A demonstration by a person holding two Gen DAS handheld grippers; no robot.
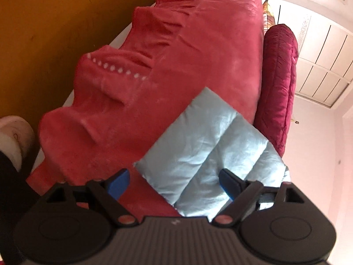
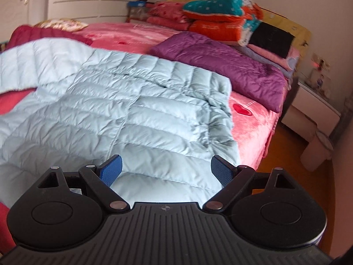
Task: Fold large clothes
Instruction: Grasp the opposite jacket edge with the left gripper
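A pale blue quilted down jacket (image 2: 114,110) lies spread on a pink bed (image 2: 253,128). My right gripper (image 2: 166,170) hovers open over its near hem, blue pads (image 2: 111,169) wide apart and empty. In the left wrist view a sleeve or corner of the same jacket (image 1: 205,145) lies on the red bedspread (image 1: 176,66). My left gripper (image 1: 174,181) is open just above that corner, holding nothing.
A purple down jacket (image 2: 220,66) lies folded at the right of the bed. A dark red jacket (image 1: 280,84) lies beyond the blue one. Stacked blankets (image 2: 220,15) sit at the head. A white nightstand (image 2: 313,112) stands by the orange floor (image 2: 286,165).
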